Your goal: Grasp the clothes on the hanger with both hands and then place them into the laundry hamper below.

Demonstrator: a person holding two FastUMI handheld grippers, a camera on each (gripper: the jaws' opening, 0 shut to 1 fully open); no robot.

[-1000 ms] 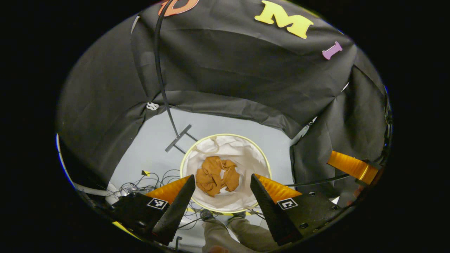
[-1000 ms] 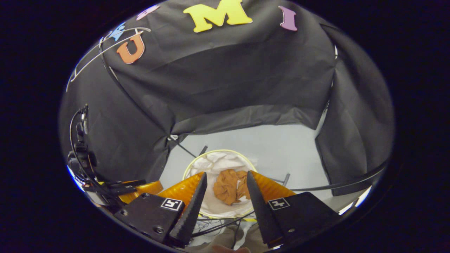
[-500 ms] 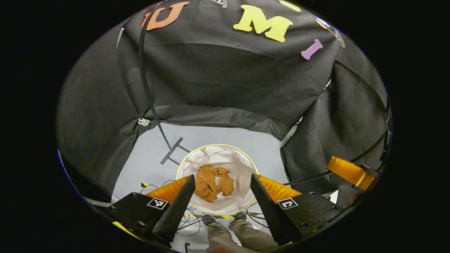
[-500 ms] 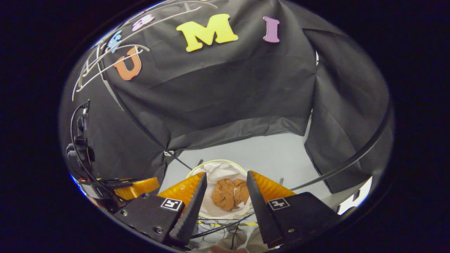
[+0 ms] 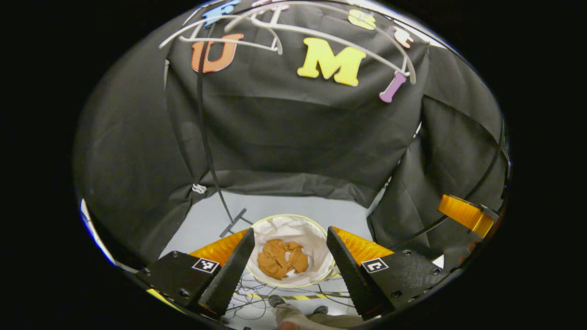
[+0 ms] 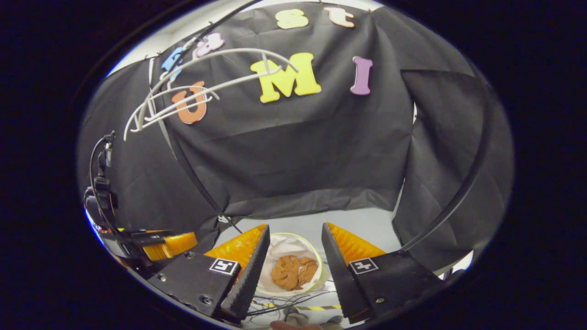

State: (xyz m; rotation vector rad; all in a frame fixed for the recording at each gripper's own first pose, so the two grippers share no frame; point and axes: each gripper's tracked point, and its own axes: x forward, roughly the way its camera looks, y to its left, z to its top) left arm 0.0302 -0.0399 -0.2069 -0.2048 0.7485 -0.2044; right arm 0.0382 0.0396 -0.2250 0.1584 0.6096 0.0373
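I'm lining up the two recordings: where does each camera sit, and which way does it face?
Left gripper view: rides the left tongs, open, facing down at the hamper holding the brown garment; a shoe shows below.
Right gripper view: rides the right tongs, open, facing down at the same hamper; the left tongs show at far left.
Shared: hamper, garment, white hanger, grey floor.

Recording booth, black draped cloth wall [image 5: 293, 133], pale grey floor [image 5: 206, 217], loose tangled cables [image 5: 257, 295], yellow-black floor tape [image 5: 307, 297]
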